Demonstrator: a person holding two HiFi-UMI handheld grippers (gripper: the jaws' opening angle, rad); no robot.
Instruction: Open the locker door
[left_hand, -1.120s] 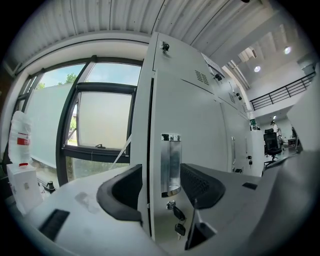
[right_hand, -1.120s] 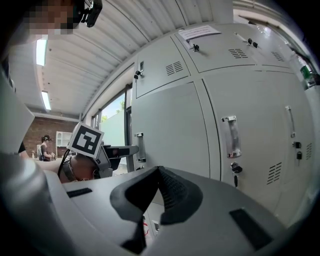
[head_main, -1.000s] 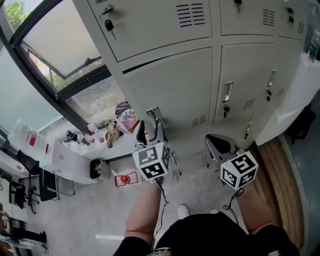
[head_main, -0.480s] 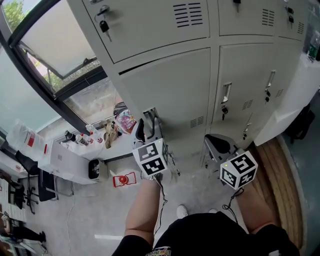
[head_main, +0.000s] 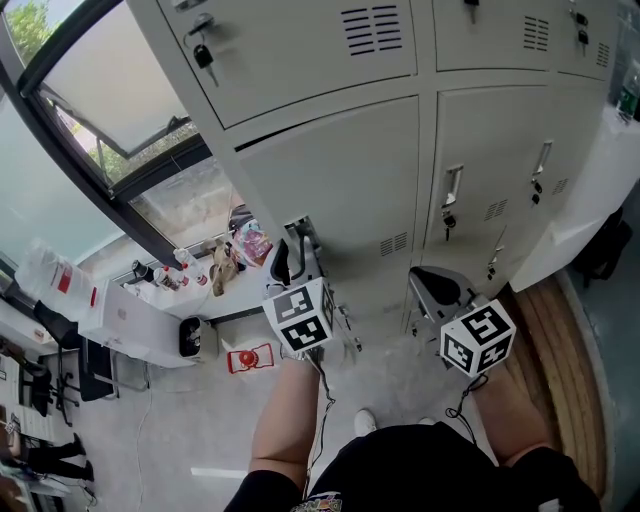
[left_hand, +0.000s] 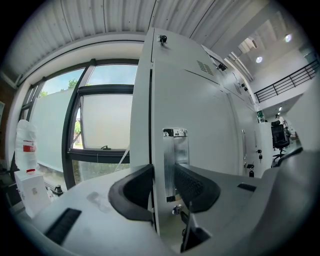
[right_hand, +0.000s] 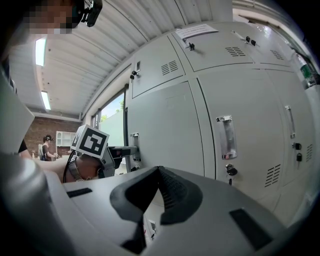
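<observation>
As our left gripper (left_hand: 164, 182) was closing its jaws, the locker door (left_hand: 200, 115) handle (left_hand: 175, 150) stood between them, so pulling seemed next; our right gripper (right_hand: 157, 192) had its jaws together, empty.

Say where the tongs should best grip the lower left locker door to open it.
Grip the raised metal handle at the door's edge, coming straight on. It stands vertical beside the gap, so the closing left tongs can straddle it.
</observation>
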